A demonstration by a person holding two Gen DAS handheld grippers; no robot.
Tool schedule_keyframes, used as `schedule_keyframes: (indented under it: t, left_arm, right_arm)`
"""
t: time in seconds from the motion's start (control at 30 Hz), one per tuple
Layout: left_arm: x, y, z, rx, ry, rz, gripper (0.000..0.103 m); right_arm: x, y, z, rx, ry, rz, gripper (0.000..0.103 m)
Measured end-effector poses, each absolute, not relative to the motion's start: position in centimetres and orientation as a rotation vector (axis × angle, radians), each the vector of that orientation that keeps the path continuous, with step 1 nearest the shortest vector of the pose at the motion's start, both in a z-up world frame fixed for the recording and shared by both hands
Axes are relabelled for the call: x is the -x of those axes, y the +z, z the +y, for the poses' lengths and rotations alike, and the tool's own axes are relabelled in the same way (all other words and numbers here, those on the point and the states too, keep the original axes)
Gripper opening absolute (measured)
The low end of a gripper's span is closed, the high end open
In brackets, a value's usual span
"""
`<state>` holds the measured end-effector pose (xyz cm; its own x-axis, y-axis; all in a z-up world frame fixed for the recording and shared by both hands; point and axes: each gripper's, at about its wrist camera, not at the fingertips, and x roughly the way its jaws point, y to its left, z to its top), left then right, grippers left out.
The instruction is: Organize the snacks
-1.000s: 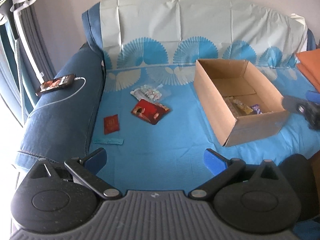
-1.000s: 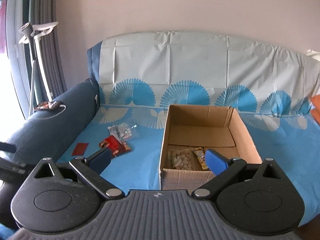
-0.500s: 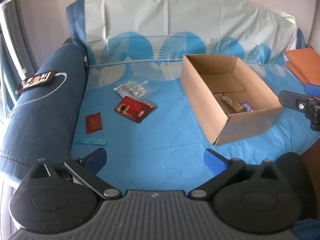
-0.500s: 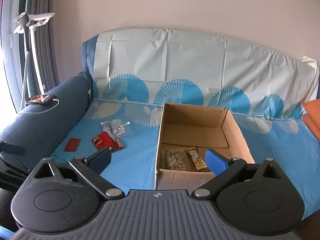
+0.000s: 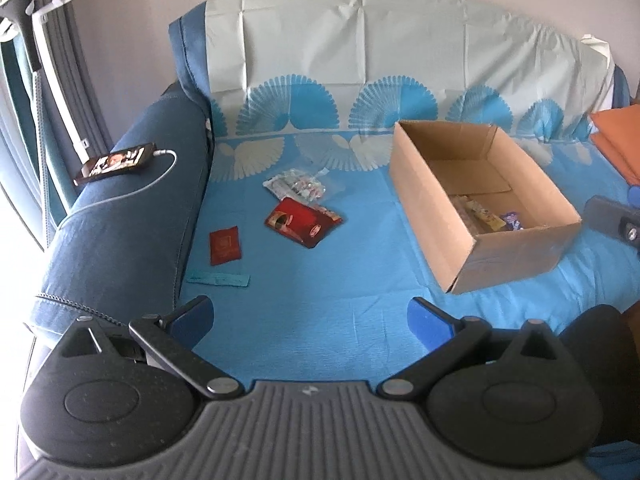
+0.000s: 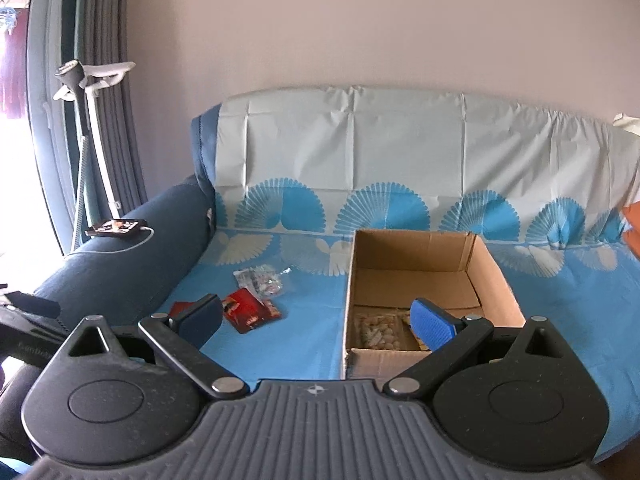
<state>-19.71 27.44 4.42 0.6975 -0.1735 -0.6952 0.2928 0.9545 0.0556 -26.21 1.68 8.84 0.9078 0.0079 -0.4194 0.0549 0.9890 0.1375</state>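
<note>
Both grippers raised over the sofa [image 5: 120, 248], neither touching anything. Left gripper [image 5: 312, 318]: fingers spread wide, nothing between them. Right gripper [image 6: 316, 316]: fingers spread just as wide, likewise empty, hanging just short of the near end of the cardboard box [image 6: 496, 272].

Box sitting open on the blue patterned cover [image 5: 320, 288], a few packets already inside at its near end — a pale bag of nuts or similar [image 6: 378, 330] and a yellow bar [image 5: 486, 212] among them. Four items left out on the cover, well apart from the box on its left: a clear crinkly packet [image 5: 296, 184], a large red packet [image 5: 302, 220] just beside it, a small red sachet [image 5: 225, 245] nearer the armrest, and a thin teal strip [image 5: 219, 279] closest to the left gripper.

Compared with half a second back, left view swung a little to its left and tilted up: phone [image 5: 116, 162] on the armrest and the white stand [image 5: 60, 60] by the curtain further into frame, box shifted rightward. Right view pulled slightly closer and lower toward the box. No snack moved in that time.

Reading of this: a pause between placements, not a grasp. Left gripper seemingly lining up on the loose cluster — teal strip or small sachet the likeliest next pick. Roughly half the job left, judging by four packets outside the box.
</note>
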Motion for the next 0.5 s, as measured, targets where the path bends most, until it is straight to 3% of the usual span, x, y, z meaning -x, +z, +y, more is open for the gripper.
schedule_keyframes:
  t: [0.23, 0.5]
  left_arm:
    - [21.8, 5.5, 28.0, -0.214, -0.272, 0.688, 0.103]
    - [20.1, 4.2, 30.0, -0.137, -0.266, 0.738, 0.103]
  right_arm:
    - [26.4, 8.6, 2.5, -0.168, -0.037, 0.432, 0.1]
    - [24.5, 9.0, 4.3, -0.111, -0.014, 0.46, 0.1]
